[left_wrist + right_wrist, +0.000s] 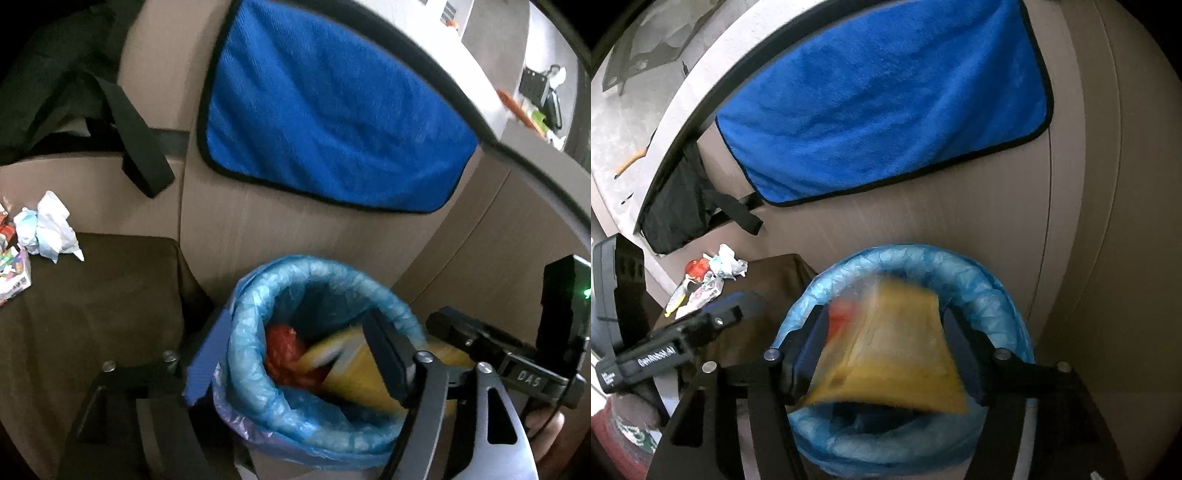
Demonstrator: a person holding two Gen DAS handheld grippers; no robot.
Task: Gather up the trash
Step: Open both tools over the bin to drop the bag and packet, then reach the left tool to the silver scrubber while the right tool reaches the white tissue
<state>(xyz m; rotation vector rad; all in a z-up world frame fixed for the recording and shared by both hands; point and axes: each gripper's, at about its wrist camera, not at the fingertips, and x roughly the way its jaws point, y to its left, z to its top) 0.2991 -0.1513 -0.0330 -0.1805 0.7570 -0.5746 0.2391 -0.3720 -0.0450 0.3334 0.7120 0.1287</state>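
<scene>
Right tool, lower centre of the right wrist view: its two fingers stand wide apart, with a blurred yellow packet between them; the packet's edges meet both pads, but whether it is gripped or loose cannot be told. The packet hangs directly over the mouth of the bin, which is lined with a light blue bag rolled over the rim.

Left tool, lower centre of the left wrist view: the fingers stand well apart on either side of the bin, the left finger outside the rim and the right finger over the opening, with nothing between the pads except the bin's edge. Inside the bin lie a red crumpled piece and the yellow packet, which extends toward the right tool's body at lower right.

Surroundings: to the left of the bin stands a dark brown stool. At its far edge, left of the frame, rests remaining trash: crumpled white tissue beside colourful wrappers; the right wrist view shows the same pile at middle left. Behind the bin rises a beige cabinet front, over which a blue cloth with dark edging hangs. A black strap dangles at upper left.
</scene>
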